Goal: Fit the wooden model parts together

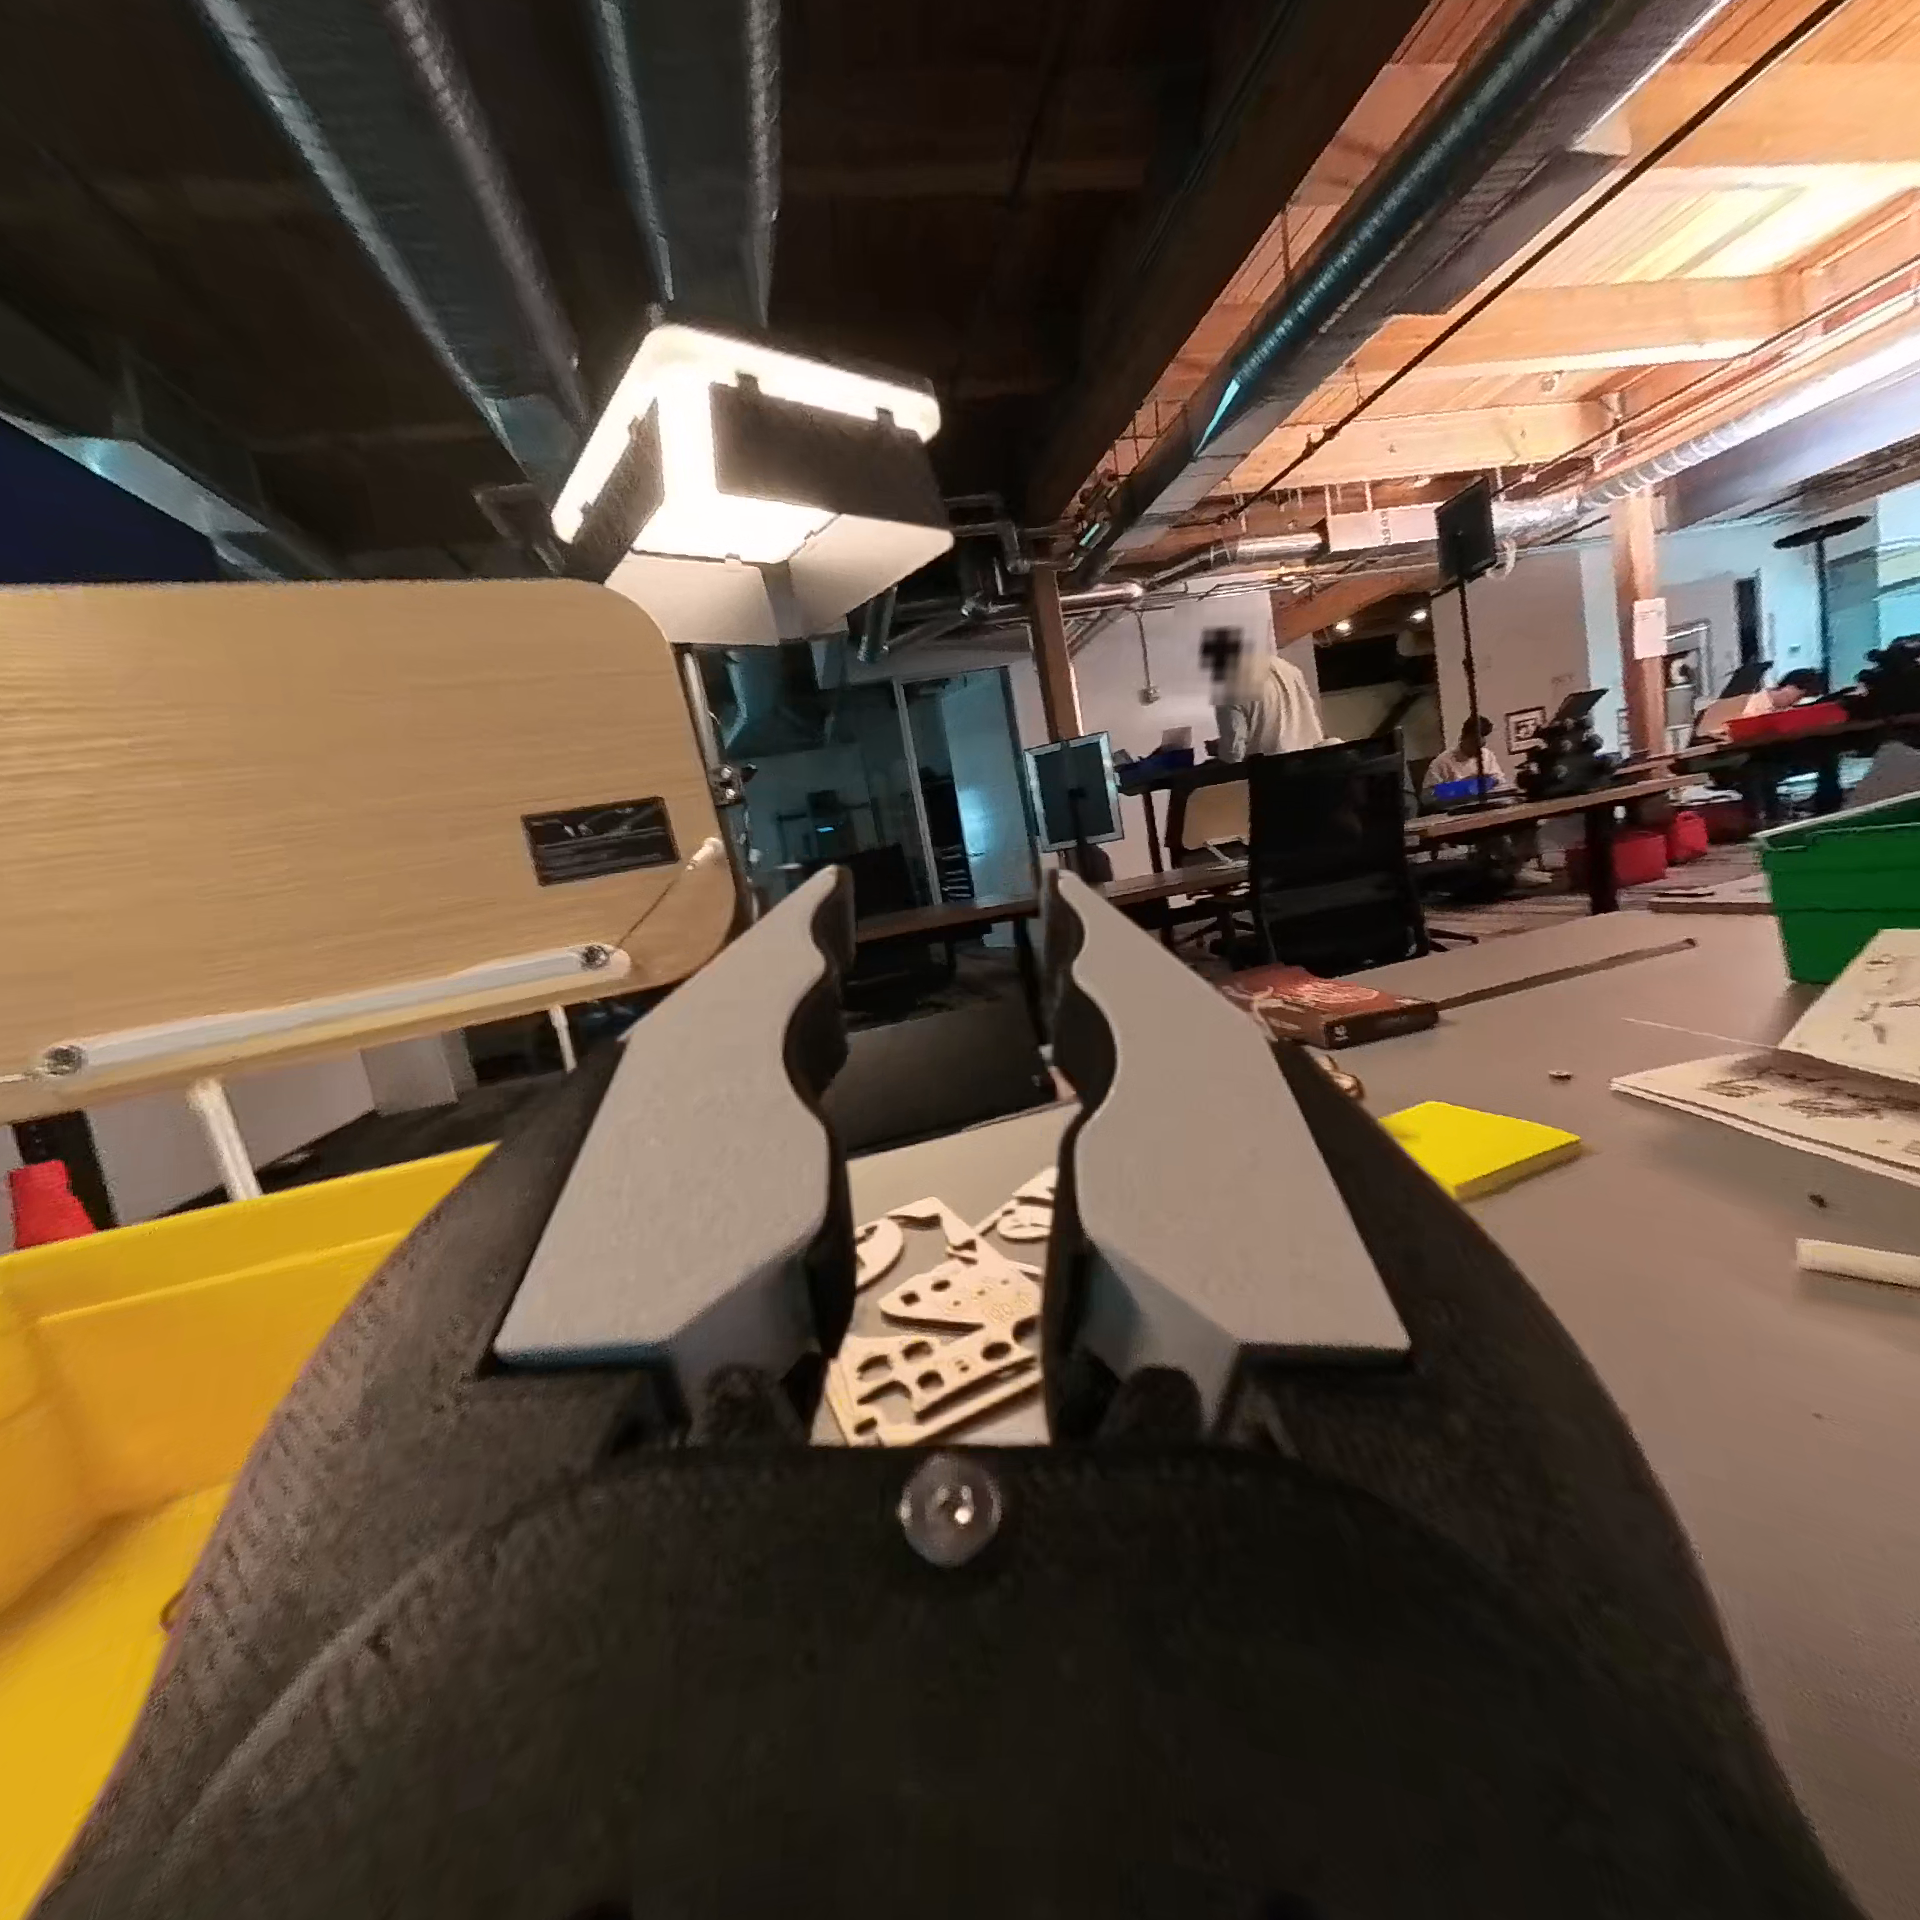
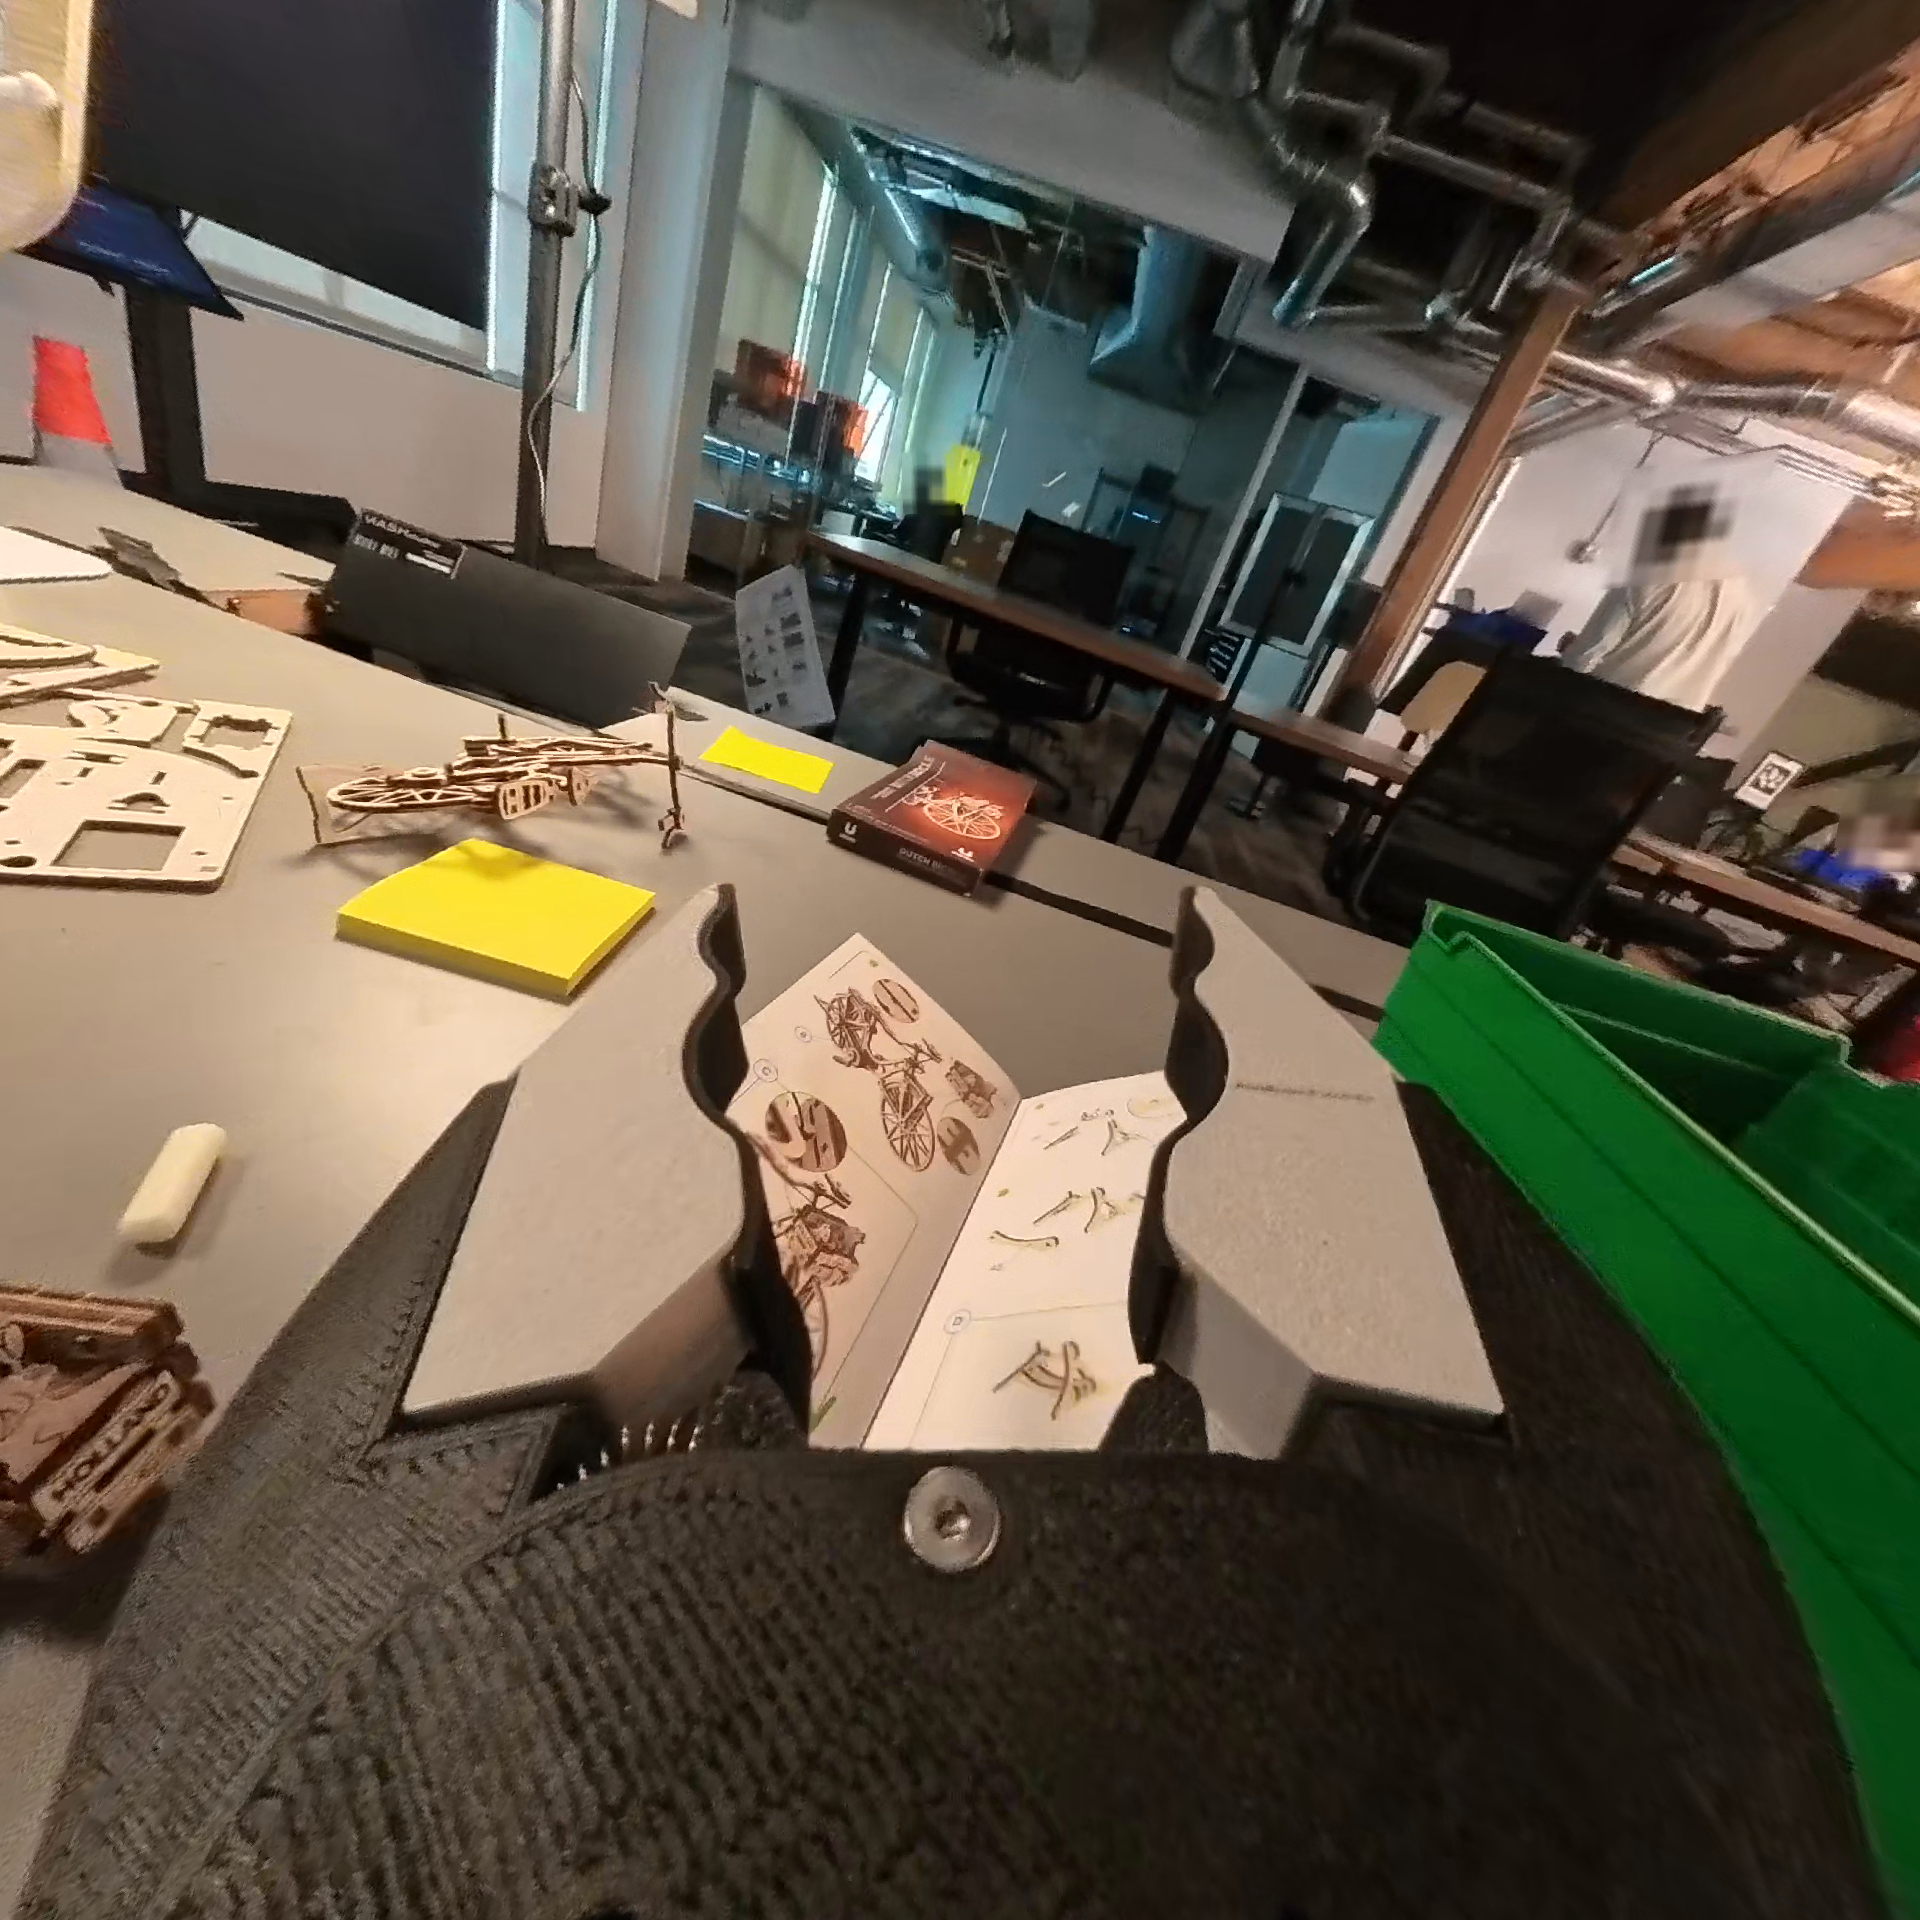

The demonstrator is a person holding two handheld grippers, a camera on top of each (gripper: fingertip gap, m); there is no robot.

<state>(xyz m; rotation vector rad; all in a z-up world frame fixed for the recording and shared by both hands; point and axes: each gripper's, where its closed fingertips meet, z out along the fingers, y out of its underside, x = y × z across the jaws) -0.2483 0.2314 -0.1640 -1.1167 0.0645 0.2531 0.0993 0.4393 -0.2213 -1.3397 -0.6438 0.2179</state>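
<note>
From my left wrist camera, the gripper body hides most of the loose wooden parts [image 1: 951, 1320]; I see only a few through the gap, so I cannot count them. The yellow bin [image 1: 125, 1382] is cut by the left edge. In the right wrist view, the fingers cover both sides of the instruction booklet [image 2: 935, 1164]. The dark wooden assembly [image 2: 73, 1413] is cut at the left edge, and the green bin [image 2: 1662, 1195] at the right.

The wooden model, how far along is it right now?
Partly built: a bicycle-like frame lies assembled on the table. Nothing is in hand; the left gripper and right gripper are both open and empty. Loose cut pieces remain, with the instruction booklet open.
</note>
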